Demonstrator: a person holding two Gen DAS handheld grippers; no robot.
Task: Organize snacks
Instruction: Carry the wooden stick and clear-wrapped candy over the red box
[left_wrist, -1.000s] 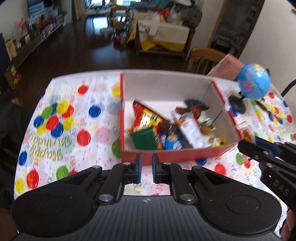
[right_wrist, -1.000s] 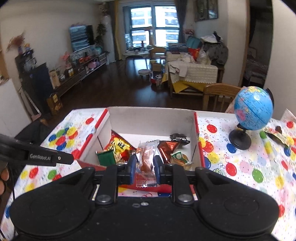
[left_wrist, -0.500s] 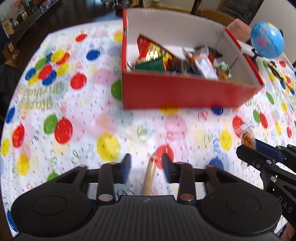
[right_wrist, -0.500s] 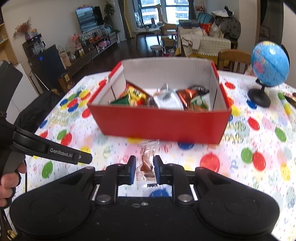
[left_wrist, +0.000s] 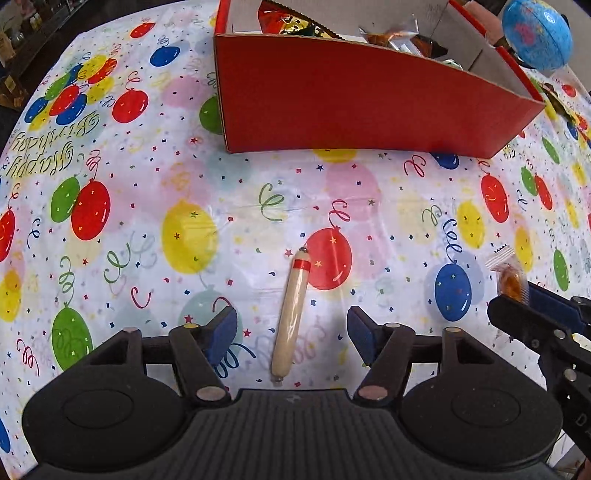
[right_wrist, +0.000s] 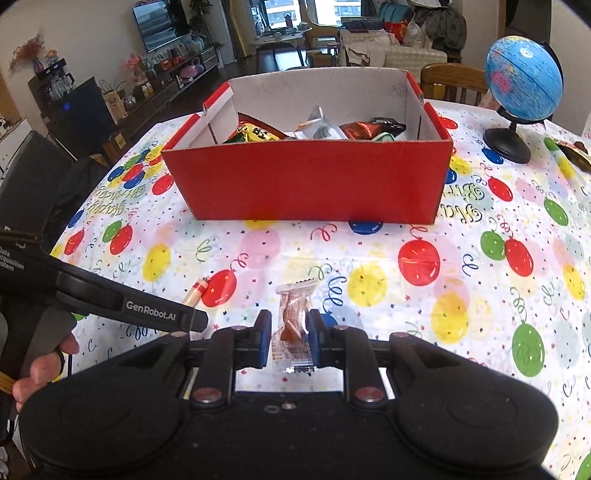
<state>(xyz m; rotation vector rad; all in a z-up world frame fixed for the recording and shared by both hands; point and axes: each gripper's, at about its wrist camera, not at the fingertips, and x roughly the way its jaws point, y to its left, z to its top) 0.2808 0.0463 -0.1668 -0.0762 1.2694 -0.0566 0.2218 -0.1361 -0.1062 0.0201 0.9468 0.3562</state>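
Surface (right_wrist: 461, 295), balloon-print cloth, fills both views. Red box (right_wrist: 310, 181) of snacks: right wrist view shows its interior and packets; left wrist view gives mostly the front wall, top cut off. Globe (right_wrist: 524, 79) whole only in the right view. Left hand-held gripper (left_wrist: 291, 332): jaws apart, just been opening, sausage stick (left_wrist: 291, 306) lying on the cloth between them, untouched; the right view shows only its tip. Right hand-held gripper (right_wrist: 289, 334) clamped on a clear-wrapped orange snack (right_wrist: 293, 317), package print illegible.
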